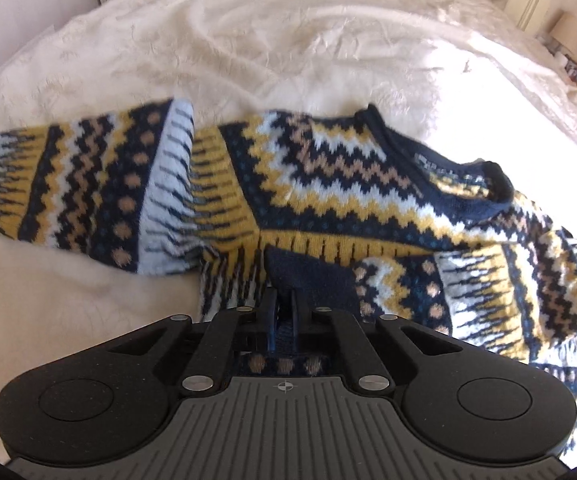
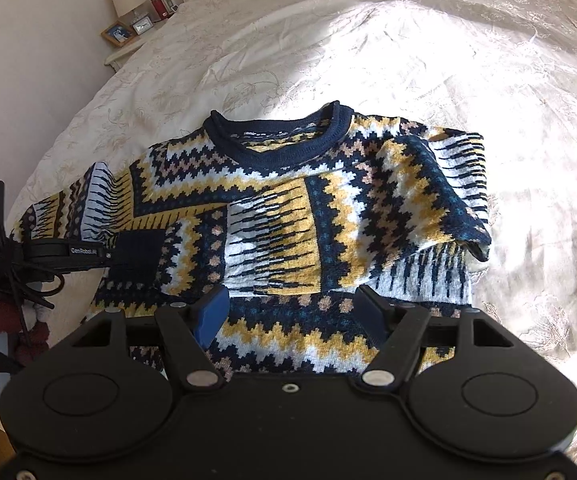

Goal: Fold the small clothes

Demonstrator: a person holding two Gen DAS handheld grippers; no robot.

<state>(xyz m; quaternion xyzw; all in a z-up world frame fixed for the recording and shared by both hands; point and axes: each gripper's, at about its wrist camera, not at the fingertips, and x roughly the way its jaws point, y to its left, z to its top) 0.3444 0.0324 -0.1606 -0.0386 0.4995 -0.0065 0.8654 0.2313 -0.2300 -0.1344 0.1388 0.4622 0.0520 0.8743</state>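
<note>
Nearest the lens in the left wrist view, the left tool [image 1: 284, 304] has its two fingers pinched together on a navy cuff [image 1: 308, 276], the end of a sleeve of the patterned sweater [image 1: 328, 184]. In the right wrist view this same tool [image 2: 106, 254] comes in from the left edge, lying roughly level, with the dark cuff [image 2: 138, 254] clamped at its tip over the sweater's chest.

The sweater [image 2: 288, 200] lies face up on the white bed cover [image 2: 448, 60], neckband [image 2: 276, 144] pointing away from both cameras and the hem toward them, so its long axis runs from near to far. The sleeve on the right in the right wrist view [image 2: 428, 192] is already doubled across the body. The other sleeve [image 1: 80, 184] stretches out sideways across the bed, left of the body in the left wrist view, and looks blurred.

The right tool [image 2: 288, 312] hangs just above the lower body of the sweater with its blue-padded fingers [image 2: 210, 316] spread wide and nothing between them.

My reading is that the sleeve fold is under way and the body fold is not yet made. The held cuff sits near the sweater's centre line, so the left tool is the one placed to lay it down. The hem lies directly beneath and toward the right tool, which is nearer to it for a fold along the long axis toward the neckband. A loose knit like this may drag the folded sleeve with it.
</note>
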